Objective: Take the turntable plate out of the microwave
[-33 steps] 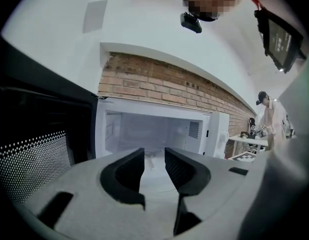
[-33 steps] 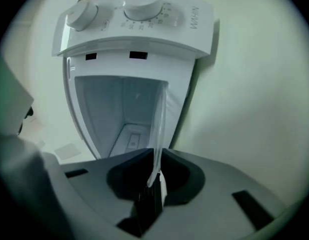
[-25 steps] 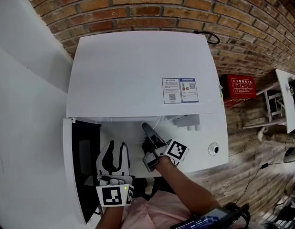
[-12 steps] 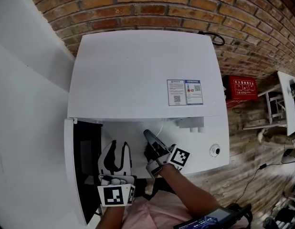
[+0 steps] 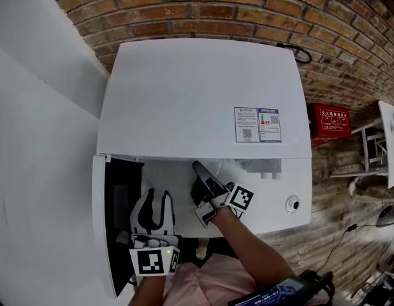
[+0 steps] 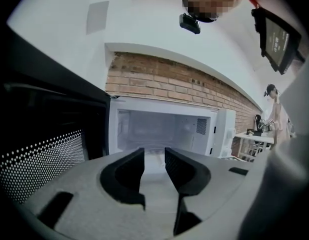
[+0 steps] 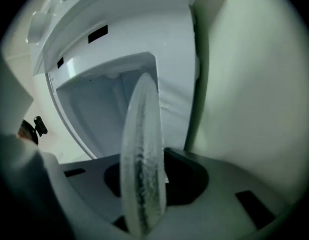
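Shifted slightly along the cavity mouth since a second ago, the right gripper (image 5: pixel 200 174) is being held rolled on its side. Its jaws have just been opening, yet the rim of the glass turntable plate (image 7: pixel 141 149) is being clasped between them, edge-on at the near lip of the microwave (image 5: pixel 197 94). Just left, the left gripper (image 6: pixel 154 154) is being kept unmoved, jaws apart and empty, facing the cavity beside the open door (image 5: pixel 98 222).
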`<state>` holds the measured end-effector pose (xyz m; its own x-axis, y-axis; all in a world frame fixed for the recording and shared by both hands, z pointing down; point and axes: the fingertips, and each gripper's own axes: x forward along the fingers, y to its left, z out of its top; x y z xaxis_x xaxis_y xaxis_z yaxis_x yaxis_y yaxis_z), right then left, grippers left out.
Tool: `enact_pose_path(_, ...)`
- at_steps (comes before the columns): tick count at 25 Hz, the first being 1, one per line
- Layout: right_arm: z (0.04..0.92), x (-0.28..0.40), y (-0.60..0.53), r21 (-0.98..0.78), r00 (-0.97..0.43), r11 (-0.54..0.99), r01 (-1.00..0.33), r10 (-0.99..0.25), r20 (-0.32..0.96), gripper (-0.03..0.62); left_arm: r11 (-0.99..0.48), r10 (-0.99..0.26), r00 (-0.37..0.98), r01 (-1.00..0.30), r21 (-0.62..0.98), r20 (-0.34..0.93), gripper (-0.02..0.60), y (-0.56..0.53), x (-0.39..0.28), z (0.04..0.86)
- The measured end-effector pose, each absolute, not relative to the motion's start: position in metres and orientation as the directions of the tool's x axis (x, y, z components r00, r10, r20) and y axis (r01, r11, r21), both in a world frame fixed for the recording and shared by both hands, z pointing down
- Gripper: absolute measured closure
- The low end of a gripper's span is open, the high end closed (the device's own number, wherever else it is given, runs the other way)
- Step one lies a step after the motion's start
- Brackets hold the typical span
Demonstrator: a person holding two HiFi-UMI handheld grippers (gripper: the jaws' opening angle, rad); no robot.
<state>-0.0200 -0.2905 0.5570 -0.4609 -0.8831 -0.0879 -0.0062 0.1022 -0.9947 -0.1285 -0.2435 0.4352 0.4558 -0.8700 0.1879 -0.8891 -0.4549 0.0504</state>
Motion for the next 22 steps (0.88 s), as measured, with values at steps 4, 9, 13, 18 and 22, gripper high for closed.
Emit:
enact_pose_path(4,0.560,-0.025,-0.287,-0.992,-0.512,0.084,-0.092,-0.859,-0.025,0.562,-0.432,-0.882,0.430,-0.901,0.036,0.192,0.453,-0.237,-0.135,0.433)
enact_pose_path(9,0.546,-0.030,-0.265,-0.986,-0.600,0.126,-0.109,-0.799,-0.036,0.563,-0.382,-0.901,0.379,-0.924,0.025,0.213,0.451,-0.222,-0.146,0.433)
enact_pose_path(13,0.533,-0.027,-0.235,-0.990,-0.611,0.130,-0.058,-0.788,-0.067,0.563,-0.359,-0.904,0.363,-0.931,0.061,0.227,0.442,-0.205,-0.153,0.436)
enact_pose_path(18,0.512,-0.013,-0.187,-0.989,-0.562,0.150,-0.012,-0.819,-0.117,0.563,-0.416,-0.879,0.429,-0.903,0.105,0.208,0.423,-0.164,-0.151,0.429)
enact_pose_path(22,0.481,-0.006,-0.145,-0.980,-0.501,0.197,0.035,-0.845,-0.188,0.563,-0.486,-0.844,0.503,-0.864,0.131,0.188,0.408,-0.127,-0.158,0.424)
